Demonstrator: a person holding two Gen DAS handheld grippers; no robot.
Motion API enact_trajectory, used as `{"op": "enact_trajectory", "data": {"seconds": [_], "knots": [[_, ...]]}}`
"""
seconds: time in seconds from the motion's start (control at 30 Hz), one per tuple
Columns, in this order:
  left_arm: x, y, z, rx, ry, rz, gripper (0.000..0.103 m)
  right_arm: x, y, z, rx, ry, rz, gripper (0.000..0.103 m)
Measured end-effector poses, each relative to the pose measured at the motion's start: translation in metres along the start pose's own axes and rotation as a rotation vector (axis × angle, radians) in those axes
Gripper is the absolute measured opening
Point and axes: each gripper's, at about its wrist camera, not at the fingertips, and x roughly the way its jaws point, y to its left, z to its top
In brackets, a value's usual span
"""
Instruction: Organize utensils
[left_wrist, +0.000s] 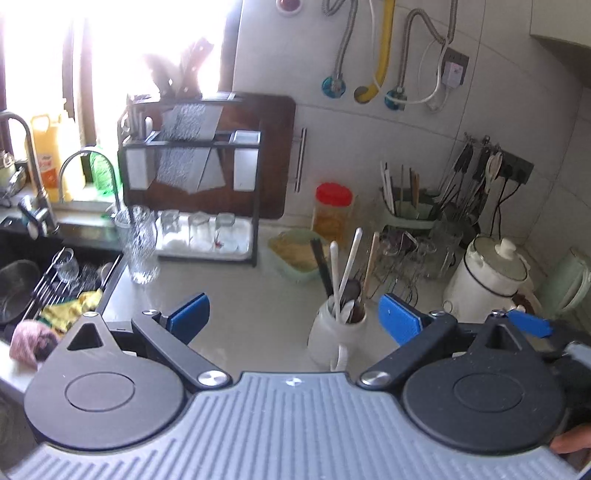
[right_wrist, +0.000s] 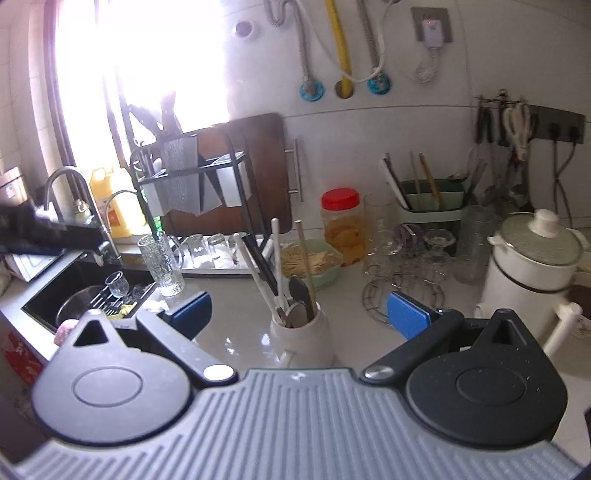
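Observation:
A white mug (left_wrist: 332, 338) stands on the pale counter and holds several utensils (left_wrist: 349, 280): white sticks, a dark spoon and a wooden chopstick. My left gripper (left_wrist: 294, 319) is open, its blue pads wide apart, with the mug just ahead and nearer the right pad. One blue finger (left_wrist: 528, 324) of my right gripper shows at that view's right edge. In the right wrist view my right gripper (right_wrist: 300, 314) is open too. There the mug (right_wrist: 306, 341) sits centred ahead of the pads, untouched, and its utensils (right_wrist: 291, 266) lean left. A green caddy (right_wrist: 432, 205) at the back holds more chopsticks.
A black sink (left_wrist: 33, 273) with a rack and cloths lies at the left, and a tall glass mug (left_wrist: 142, 251) stands beside it. Behind are a dish rack (left_wrist: 192, 147), a red-lidded jar (left_wrist: 332, 214), a green dish (left_wrist: 295, 256), glasses, a wire trivet (right_wrist: 402, 295) and a white pot (right_wrist: 532, 258).

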Motion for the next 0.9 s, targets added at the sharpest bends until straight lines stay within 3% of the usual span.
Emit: {"op": "enact_trajectory", "data": {"seconds": [0.33,0.9], "knots": [[-0.001,-0.009,-0.053,0.017,0.055,0.012,0.100,-0.040,-0.006,-0.029,0.041,-0.031,-0.020,0.103],[-0.022,-0.028,-0.105,0.023,0.102,0.084,0.100,-0.052,-0.001,-0.079,0.072,0.074,0.022,0.103]]}}
